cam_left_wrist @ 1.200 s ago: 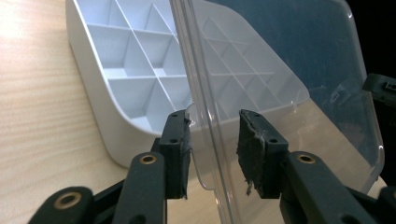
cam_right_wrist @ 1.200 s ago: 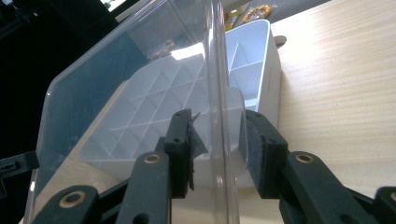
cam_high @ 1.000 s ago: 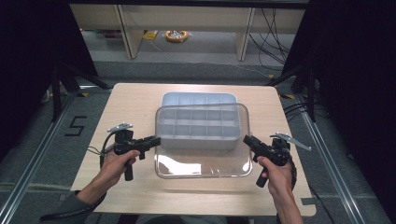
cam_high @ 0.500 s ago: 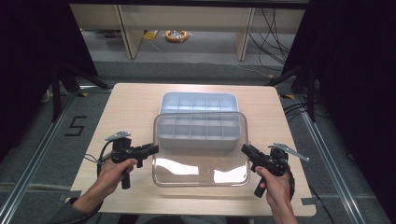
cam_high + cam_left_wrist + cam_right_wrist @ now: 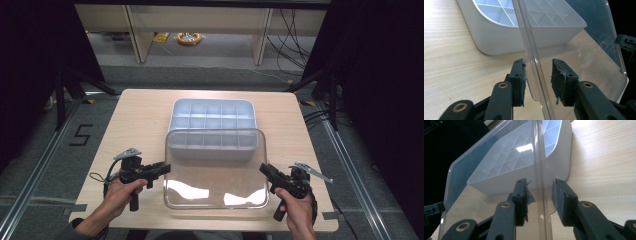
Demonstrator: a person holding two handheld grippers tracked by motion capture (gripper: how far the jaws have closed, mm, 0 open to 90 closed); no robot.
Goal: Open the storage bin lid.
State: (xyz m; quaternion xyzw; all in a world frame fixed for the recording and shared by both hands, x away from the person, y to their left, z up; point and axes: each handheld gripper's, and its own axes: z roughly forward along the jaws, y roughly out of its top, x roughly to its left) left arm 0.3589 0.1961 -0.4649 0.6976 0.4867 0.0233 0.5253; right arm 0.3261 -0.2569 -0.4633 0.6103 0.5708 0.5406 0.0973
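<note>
We hold the clear lid (image 5: 215,170) by its left and right edges, the left hand-held gripper (image 5: 161,169) and the right hand-held gripper (image 5: 265,170) each clamped on a side tab. The lid's far edge overlaps the near row of the white tray (image 5: 213,117) on the surface (image 5: 140,115). We should keep both sides level and move together, so the lid neither twists nor slips.
</note>
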